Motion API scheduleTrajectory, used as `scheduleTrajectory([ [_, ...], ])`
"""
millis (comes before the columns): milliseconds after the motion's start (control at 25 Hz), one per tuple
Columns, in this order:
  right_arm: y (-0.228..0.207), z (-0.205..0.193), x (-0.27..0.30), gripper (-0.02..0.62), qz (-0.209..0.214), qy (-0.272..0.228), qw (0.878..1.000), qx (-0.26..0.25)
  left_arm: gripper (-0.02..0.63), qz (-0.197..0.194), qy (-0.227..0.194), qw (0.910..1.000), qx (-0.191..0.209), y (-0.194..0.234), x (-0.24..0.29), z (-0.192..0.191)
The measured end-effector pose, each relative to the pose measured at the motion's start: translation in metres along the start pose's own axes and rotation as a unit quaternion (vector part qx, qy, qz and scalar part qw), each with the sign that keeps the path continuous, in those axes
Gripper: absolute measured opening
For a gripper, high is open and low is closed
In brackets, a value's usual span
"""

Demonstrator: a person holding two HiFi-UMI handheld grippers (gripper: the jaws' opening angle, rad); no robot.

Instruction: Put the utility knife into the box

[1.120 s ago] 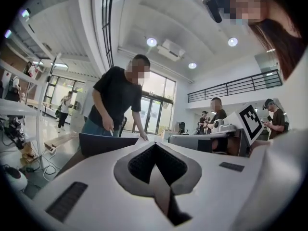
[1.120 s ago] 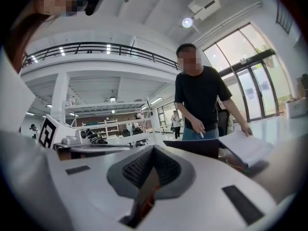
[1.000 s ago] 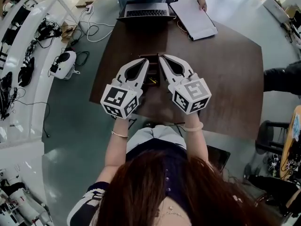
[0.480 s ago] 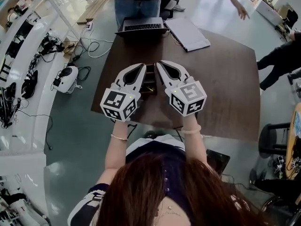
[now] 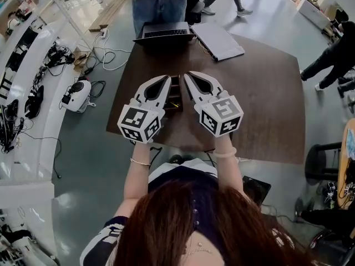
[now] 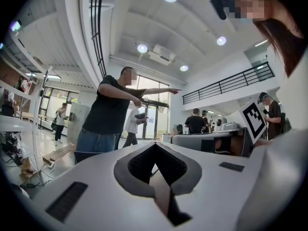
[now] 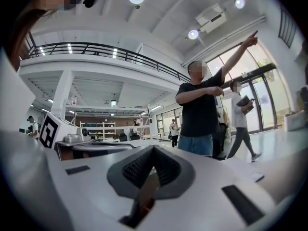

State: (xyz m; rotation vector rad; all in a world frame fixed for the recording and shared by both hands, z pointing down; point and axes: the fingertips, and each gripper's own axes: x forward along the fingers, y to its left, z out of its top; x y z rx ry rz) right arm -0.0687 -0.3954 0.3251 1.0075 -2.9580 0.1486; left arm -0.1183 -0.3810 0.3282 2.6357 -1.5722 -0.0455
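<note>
Above the near part of the brown table point(image 5: 260, 93), my two grippers are raised side by side and point away from me. A small dark box point(image 5: 175, 88) shows in the gap between them. Low in that gap is a small yellow thing point(image 5: 174, 103), too small to tell whether it is the utility knife. The left gripper point(image 5: 168, 77) is shut with nothing in it, and its jaws meet at the tip point(image 6: 155, 144). The right gripper point(image 5: 187, 73) is likewise shut and empty point(image 7: 154, 148). Both gripper views look level across the room, so neither shows the box.
An open laptop point(image 5: 161, 33) and a flat grey closed one point(image 5: 217, 40) lie at the table's far edge. A person in jeans point(image 5: 158, 1) stands behind the laptop. Other people walk on the floor at the far right. Cables and gear point(image 5: 77, 85) lie left of the table.
Both grippers stay shut over the box and have barely shifted. The person behind the table has withdrawn the hand from the grey laptop, and people in the background have moved.
</note>
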Motion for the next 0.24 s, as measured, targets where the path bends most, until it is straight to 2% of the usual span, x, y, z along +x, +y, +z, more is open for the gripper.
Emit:
scheduleTrajectory([
  [240, 0.0026, 0.0030, -0.0043, 0.015, 0.001, 0.003, 1.000, 0.000, -0.008, 0.002, 0.004, 1.0000, -0.006, -0.0022, -0.0019, 0.0003],
])
